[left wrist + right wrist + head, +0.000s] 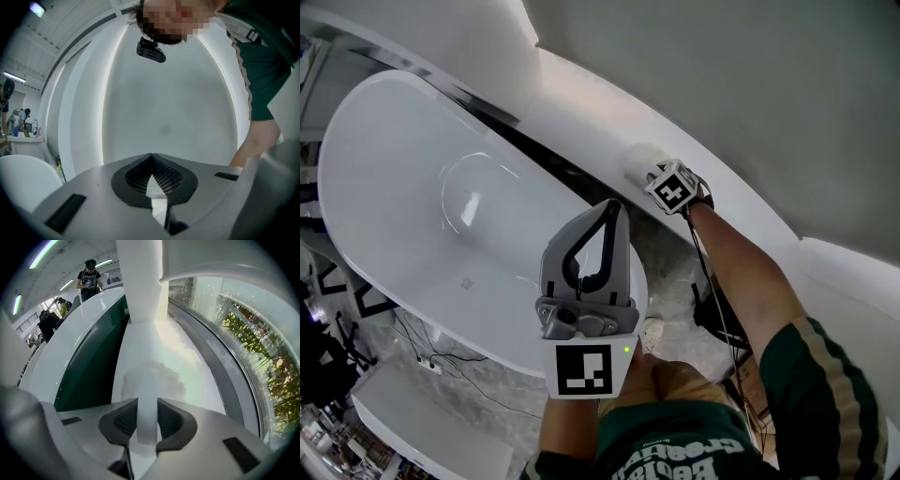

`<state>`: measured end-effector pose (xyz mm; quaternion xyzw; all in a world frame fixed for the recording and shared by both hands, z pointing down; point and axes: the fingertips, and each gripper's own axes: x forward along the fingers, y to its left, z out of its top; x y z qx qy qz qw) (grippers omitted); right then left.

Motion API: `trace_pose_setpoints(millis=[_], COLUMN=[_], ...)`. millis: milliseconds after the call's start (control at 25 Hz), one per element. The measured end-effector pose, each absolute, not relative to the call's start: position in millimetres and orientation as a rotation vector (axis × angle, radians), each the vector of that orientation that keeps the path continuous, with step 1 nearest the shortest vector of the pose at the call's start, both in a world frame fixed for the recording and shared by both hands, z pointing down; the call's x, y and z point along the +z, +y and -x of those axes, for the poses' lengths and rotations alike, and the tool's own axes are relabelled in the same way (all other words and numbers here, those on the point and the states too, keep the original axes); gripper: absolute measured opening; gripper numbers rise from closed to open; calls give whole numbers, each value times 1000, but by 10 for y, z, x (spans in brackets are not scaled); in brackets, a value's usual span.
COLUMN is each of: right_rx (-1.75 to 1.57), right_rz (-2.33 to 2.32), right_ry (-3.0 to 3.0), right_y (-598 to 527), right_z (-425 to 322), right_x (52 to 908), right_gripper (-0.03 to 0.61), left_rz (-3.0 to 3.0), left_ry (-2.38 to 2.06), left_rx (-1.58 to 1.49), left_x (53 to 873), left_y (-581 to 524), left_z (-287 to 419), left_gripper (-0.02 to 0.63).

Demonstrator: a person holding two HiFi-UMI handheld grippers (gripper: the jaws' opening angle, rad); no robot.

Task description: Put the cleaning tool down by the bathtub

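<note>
Item: cleaning tool [151, 380], white, with a fuzzy pad and a flat pale handle. Location: on or just above the white ledge [581, 98] that runs along the far side of the bathtub [412, 178]; in the right gripper view the pad appears to meet the ledge surface, though actual contact cannot be confirmed. Holder: right gripper [147, 405], arm stretched out over the ledge, fingers clenched on the handle, which stands between them. Left gripper [612, 214]: raised close to the body over the tub rim, fingers pressed together with nothing between them, taking no part. Status: the carry to the tub side looks complete and the tool is at its resting place. Outstanding: the handle is not yet released; the fingers must part and the right gripper must draw clear without dragging the pad off the ledge.
</note>
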<state>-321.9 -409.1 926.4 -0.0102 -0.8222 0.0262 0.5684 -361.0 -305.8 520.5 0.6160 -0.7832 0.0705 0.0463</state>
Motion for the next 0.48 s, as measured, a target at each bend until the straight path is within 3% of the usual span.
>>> trace_pose_setpoints(millis=[120, 480], right_rx=[102, -51], right_rz=[64, 44], right_ry=[-1956, -2059], right_y=[-3994, -4065], right_z=[3216, 3273], right_x=[9231, 9038], right_gripper=[175, 190], left_rz=[-1886, -1897], left_ry=[-2390, -2382], left_rx=[203, 171], left_x=[5186, 5168], left_y=[-3062, -3046], left_z=[3608, 3616], left_gripper=[5, 5])
